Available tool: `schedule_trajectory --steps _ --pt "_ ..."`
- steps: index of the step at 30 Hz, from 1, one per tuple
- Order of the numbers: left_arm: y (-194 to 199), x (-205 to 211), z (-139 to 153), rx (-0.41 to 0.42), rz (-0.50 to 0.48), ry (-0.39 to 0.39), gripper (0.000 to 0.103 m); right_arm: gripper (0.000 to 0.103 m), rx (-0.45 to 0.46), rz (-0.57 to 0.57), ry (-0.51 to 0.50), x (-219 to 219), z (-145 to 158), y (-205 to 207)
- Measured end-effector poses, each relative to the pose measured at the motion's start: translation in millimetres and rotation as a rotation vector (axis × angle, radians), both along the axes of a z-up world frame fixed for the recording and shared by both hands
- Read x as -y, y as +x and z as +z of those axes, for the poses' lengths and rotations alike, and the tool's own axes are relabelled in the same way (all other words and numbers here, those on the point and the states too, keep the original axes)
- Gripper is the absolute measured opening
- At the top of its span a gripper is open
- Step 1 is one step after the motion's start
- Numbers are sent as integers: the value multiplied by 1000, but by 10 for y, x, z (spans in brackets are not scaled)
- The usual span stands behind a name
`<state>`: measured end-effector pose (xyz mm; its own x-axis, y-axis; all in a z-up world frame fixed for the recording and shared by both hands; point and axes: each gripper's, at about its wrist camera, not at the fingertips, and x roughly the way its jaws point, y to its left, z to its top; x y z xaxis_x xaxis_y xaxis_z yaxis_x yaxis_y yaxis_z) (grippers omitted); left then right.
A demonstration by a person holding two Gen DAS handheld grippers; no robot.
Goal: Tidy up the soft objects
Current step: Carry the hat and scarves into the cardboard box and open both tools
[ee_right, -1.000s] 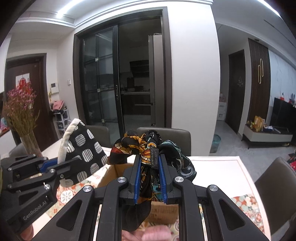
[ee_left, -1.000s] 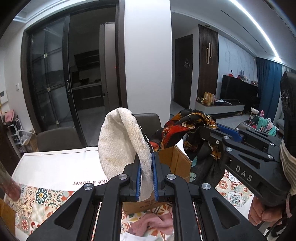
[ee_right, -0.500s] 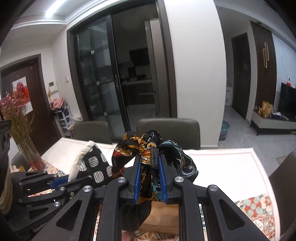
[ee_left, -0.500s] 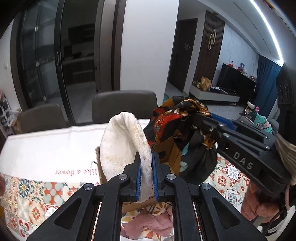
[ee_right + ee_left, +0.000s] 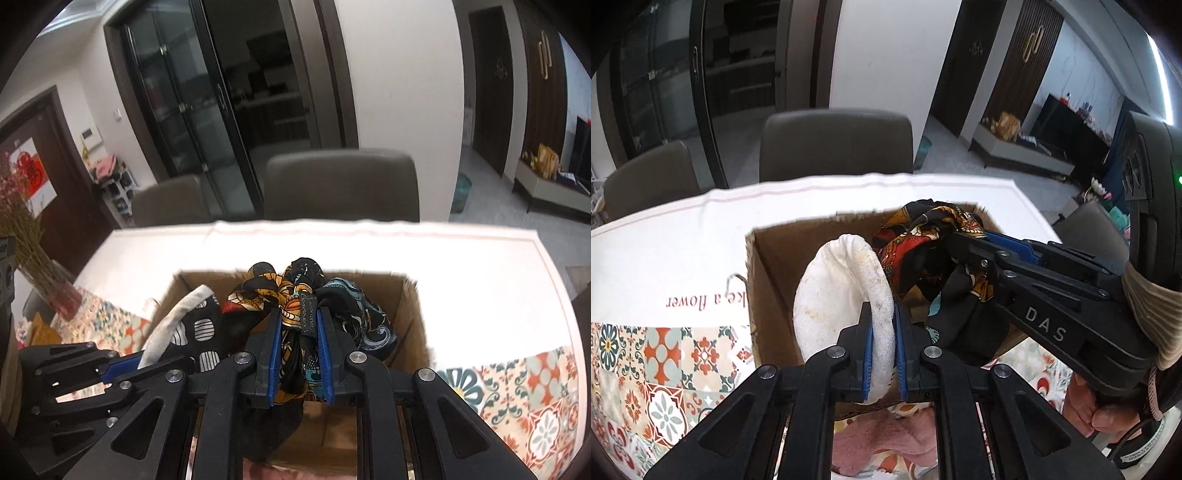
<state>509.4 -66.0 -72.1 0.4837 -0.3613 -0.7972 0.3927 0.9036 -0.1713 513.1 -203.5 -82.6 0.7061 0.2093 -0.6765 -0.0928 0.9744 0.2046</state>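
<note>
My left gripper [image 5: 882, 328] is shut on a white padded cloth piece [image 5: 842, 295]; the right wrist view shows its other side [image 5: 199, 325] black with white striped dots. My right gripper [image 5: 298, 332] is shut on a bunched patterned scarf [image 5: 280, 295] in black, orange and teal, also visible as the scarf [image 5: 923, 236] in the left wrist view. Both items hang over the open cardboard box [image 5: 768, 280], whose rim [image 5: 402, 295] sits just beyond the fingers. A pink towel [image 5: 879, 446] lies on the table in front of the box.
The box stands on a table with a white runner [image 5: 683, 236] and a patterned tile cloth [image 5: 646, 376]. Brown chairs [image 5: 340, 184] stand behind the table. A vase of dried flowers [image 5: 48, 280] stands at the left. A hand [image 5: 1104, 417] holds the right gripper.
Both grippers have come down and tilted toward the box while keeping their hold. The box opening, earlier hidden behind the cloths, now shows under both items.
</note>
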Motion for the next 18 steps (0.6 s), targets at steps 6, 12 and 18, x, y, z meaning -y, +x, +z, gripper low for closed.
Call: schedule_trajectory --steps 6,12,18 --pt "22 17 -105 -21 -7 42 15 20 -108 18 -16 -11 -305 147" --pt "24 -23 -82 7 1 51 35 41 -173 25 -17 -21 -413 203" --pt "-95 -121 47 61 33 54 41 44 -134 13 -31 6 -280 124"
